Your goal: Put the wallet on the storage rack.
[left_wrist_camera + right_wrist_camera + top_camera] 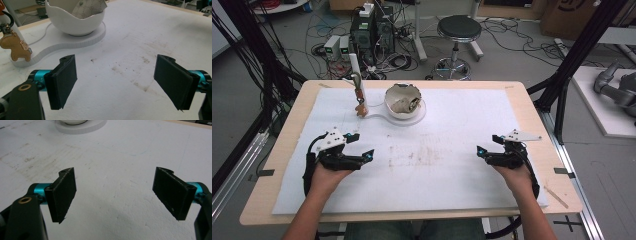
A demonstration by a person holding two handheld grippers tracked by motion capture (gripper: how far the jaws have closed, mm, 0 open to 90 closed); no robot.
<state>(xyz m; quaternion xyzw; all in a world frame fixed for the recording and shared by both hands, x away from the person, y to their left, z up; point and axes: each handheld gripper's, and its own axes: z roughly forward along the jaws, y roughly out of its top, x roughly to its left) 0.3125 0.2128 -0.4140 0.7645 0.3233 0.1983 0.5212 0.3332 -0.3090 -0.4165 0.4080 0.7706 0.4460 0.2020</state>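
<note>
**Two grippers idle, one bowl, one charm**

Left gripper (358, 146) low over white mat (452, 120), jaws wide apart, empty; right gripper (488, 146) likewise, well apart from it; one white bowl (403, 101) on white base (75, 41) at far side; one tan horse charm (15, 45) hanging beside bowl

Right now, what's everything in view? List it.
table: 1, light wood, centre
mat: 1, white, stained, covering the tabletop
stand base: 1, white, far centre of mat
bowl: 1, white, wavy rim, on the base
pouch: 1, beige patterned, inside bowl
post: 1, white, upright left of bowl
horse charm: 1, tan, hanging at post
stool: 1, black, on the floor beyond table
left gripper: 1, black, open, near left
right gripper: 1, black, open, near right
</note>
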